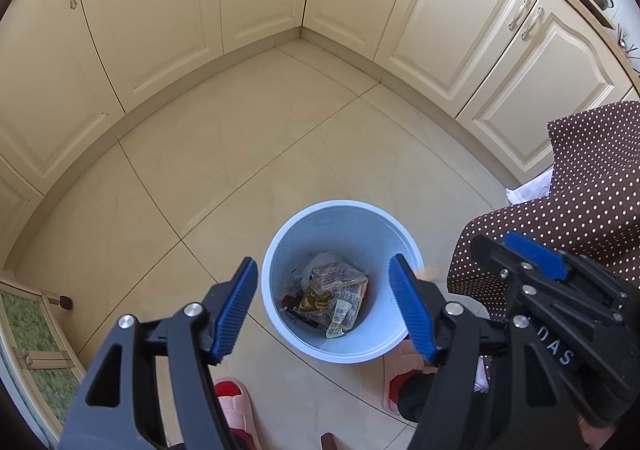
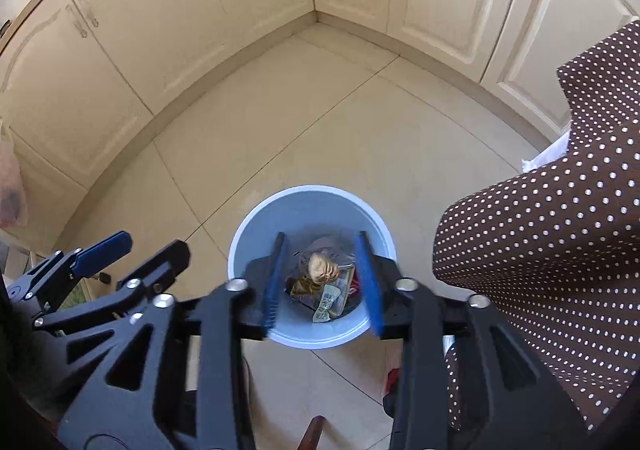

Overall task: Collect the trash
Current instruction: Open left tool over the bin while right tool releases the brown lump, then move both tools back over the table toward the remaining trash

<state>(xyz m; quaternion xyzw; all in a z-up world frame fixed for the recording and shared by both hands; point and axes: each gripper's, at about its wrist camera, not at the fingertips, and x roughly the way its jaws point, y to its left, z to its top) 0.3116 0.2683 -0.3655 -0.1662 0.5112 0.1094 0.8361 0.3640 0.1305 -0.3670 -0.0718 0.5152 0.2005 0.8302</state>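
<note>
Right now I'm holding both grippers, left gripper [image 1: 324,300] and right gripper [image 2: 322,282], spread apart and empty over the bin [image 2: 256,222]. Dropping lower, I'm risking clipping its rim and tipping it

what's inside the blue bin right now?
The bin holds crumpled printed wrappers, white plastic film, dark scraps, and in the right wrist view a tan crumpled lump between the open right tongs. The bin floor is covered by the pile.

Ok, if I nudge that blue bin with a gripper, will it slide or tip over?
The blue bin probably slides: it looks like thin plastic on smooth floor tile. It holds only a few wrappers, so it is likely light. Pushed near the rim, it might tip.
</note>
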